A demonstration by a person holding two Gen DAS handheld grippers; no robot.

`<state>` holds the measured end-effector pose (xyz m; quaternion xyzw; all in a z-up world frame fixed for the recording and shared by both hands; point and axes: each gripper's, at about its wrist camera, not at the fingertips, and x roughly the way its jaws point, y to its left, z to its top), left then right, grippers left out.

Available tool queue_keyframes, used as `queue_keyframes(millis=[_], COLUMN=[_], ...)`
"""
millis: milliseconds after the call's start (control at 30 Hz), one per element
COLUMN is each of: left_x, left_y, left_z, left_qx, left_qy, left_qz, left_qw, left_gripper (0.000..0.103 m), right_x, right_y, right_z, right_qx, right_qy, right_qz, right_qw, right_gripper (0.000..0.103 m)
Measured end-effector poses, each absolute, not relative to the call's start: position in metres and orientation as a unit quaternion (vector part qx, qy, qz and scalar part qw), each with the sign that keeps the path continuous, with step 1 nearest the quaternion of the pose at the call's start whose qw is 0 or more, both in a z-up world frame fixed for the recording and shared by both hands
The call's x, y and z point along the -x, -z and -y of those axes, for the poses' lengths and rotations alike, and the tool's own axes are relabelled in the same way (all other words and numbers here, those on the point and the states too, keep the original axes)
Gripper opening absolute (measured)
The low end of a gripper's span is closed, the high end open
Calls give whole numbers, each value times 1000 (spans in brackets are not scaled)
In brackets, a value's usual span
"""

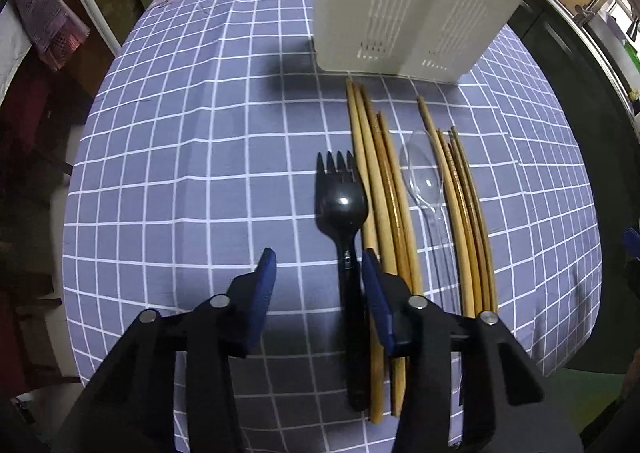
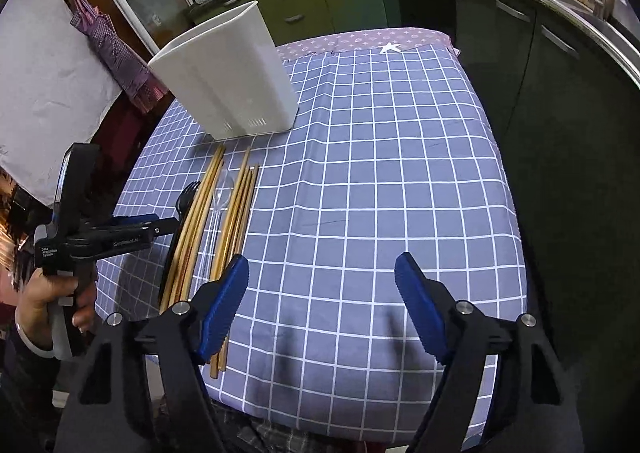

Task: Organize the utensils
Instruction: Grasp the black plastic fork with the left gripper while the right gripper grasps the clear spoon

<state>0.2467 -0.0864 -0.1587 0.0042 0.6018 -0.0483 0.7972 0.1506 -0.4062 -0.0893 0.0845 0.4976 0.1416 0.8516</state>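
Straddling the black fork's (image 1: pixel 347 253) handle, the left gripper (image 1: pixel 318 273) has fingers apart along its length, while the right gripper (image 2: pixel 321 293) gapes wide, well apart.

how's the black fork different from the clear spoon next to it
The black fork is opaque and dark with tines; the clear spoon is see-through with a rounded bowl. The fork's handle lies between the open fingers of the left gripper; the spoon has no gripper around it. The fork lies left of the chopsticks; the spoon lies between two bundles. Both lie flat, heads toward the white holder.
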Motion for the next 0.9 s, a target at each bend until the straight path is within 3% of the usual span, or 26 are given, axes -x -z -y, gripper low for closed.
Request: queue_keyframes(millis=[333, 400, 500, 600, 900], left_x=[-258, -258, -256, -253, -232], left_y=[166, 166, 167, 167, 132], left_z=[101, 104, 105, 100, 70], left_qx=[-21, -26, -25, -19, -10], left_qy=[39, 42, 49, 52, 47], left_qz=[-602, -600, -596, -595, -542], left_qw=[797, 799, 801, 802, 839], left_gripper=[21, 19, 9, 9, 9], right_x=[-147, -148, -151, -155, -192], right_y=[90, 88, 85, 78, 91], right_z=[400, 396, 383, 363, 283], right_qx=[-63, -58, -46, -27, 4], right_qy=[-148, -153, -163, -178, -218], right_qz=[-502, -503, -507, -511, -580], right_qw=[849, 849, 845, 841, 785], right_gripper=[55, 53, 52, 48, 14])
